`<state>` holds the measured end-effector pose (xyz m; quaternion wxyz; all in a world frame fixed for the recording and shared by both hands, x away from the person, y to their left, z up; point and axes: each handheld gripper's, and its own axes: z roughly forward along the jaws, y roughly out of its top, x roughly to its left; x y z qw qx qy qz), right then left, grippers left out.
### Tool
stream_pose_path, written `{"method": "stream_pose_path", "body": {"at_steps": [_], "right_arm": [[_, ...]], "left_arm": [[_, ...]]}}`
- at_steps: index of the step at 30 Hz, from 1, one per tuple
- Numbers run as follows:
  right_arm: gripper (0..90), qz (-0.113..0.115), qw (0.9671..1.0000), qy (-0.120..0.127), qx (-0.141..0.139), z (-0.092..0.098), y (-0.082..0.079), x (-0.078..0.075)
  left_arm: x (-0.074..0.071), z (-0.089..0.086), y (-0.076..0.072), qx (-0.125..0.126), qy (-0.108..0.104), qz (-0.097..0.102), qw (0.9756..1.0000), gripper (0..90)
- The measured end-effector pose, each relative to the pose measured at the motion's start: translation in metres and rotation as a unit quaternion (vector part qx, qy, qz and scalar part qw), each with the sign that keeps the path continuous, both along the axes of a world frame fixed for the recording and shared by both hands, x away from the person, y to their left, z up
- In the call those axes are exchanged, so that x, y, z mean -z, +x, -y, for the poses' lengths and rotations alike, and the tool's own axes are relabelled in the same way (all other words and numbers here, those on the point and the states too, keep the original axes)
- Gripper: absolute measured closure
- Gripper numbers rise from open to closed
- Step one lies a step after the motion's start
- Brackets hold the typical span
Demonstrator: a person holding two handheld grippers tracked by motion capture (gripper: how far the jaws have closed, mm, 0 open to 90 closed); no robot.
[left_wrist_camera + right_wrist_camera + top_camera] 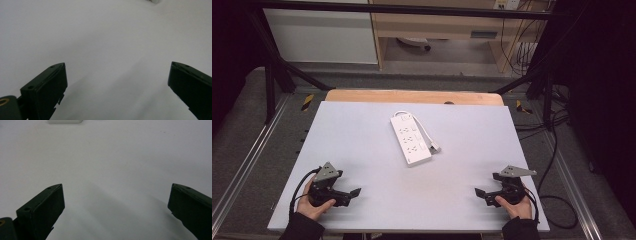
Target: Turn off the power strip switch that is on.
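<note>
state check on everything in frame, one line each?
Power strip: lying flat mid-table, sockets up, nothing plugged into it, untouched.
Its cord: bundled along the strip's right side, plug resting on the table.
Left claw: open, empty, near the table's front left.
Right claw: open, empty, near the front right.
Table: bare apart from the strip.

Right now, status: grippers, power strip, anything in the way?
Left gripper open, near left corner. Right gripper open, near right corner. Power strip mid-table, untouched, cord along its right side. Table between is bare.
</note>
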<state>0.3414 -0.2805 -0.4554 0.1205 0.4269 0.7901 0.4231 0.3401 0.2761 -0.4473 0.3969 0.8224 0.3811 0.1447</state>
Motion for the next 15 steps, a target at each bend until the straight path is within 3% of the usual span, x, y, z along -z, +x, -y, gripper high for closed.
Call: {"method": "stream_pose_path", "body": {"at_steps": [15], "right_arm": [[1.3, -0.002, 1.0, -0.008, 0.0, -0.0011, 0.0, 0.0007]], "left_arm": [[-0.0008, 0.0016, -0.0008, -0.003, 0.003, 0.004, 1.0, 2.7]]}}
